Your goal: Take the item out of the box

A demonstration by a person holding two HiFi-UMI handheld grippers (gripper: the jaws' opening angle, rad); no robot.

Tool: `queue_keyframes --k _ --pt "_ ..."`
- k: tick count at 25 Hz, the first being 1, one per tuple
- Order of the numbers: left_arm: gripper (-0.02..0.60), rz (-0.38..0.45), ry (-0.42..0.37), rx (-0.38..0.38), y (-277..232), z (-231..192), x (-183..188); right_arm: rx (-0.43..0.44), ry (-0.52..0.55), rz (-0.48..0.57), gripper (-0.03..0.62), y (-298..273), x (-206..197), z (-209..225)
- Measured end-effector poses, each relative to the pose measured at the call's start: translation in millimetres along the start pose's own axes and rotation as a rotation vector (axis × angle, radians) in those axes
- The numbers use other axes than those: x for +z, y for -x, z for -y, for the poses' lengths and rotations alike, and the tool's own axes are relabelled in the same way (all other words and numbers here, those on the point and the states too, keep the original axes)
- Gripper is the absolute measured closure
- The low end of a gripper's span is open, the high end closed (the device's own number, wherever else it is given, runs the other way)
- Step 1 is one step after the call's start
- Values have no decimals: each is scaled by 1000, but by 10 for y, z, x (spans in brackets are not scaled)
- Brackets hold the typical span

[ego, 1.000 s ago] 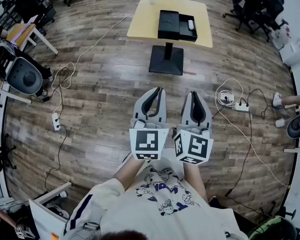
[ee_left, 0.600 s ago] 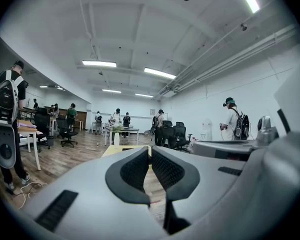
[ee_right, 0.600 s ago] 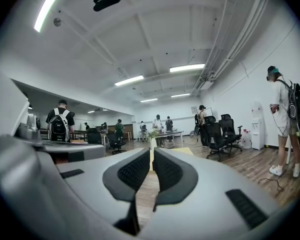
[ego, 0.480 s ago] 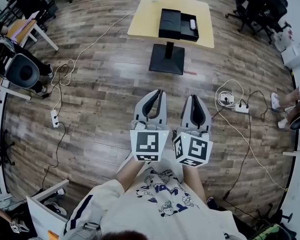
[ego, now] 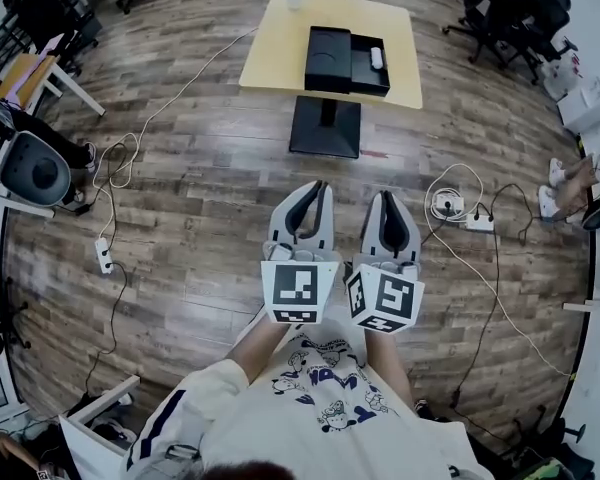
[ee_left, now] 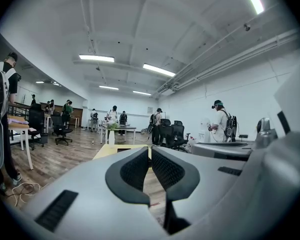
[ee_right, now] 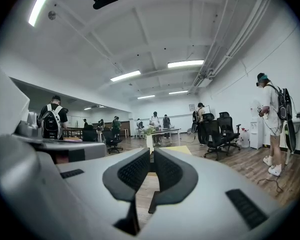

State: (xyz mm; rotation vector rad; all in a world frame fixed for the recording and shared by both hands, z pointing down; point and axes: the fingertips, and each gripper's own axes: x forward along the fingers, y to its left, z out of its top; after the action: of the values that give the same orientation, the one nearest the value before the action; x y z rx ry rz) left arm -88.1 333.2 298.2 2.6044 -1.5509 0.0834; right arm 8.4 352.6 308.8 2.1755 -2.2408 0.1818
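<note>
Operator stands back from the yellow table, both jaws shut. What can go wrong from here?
1. The left gripper and right gripper both have jaws together; unless one opens first, it would likely shove the small white item inside the open black box rather than grip it.
2. A white power strip and its loose cables lie on the wood floor right of the path to the yellow table: possible trip or snag.

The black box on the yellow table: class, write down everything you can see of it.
The black box is flat, rectangular and matt. Its left half is a raised block; its right half is an open shallow tray with a small white item lying inside. It sits level on the yellow table, near the middle. Nothing else touches it.
</note>
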Motion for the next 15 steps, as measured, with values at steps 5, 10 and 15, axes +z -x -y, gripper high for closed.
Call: queue_keyframes --k 5,10,15 --pt "552 1 1 -6 -485 -159 100 -2 4 1 551 -498 105 87" --pt "552 5 -2 -26 -975 -311 225 -15 11 9 551 -998 231 165" --pt "552 11 -9 -43 -1446 -451 325 -27 9 14 551 -1477 314 263"
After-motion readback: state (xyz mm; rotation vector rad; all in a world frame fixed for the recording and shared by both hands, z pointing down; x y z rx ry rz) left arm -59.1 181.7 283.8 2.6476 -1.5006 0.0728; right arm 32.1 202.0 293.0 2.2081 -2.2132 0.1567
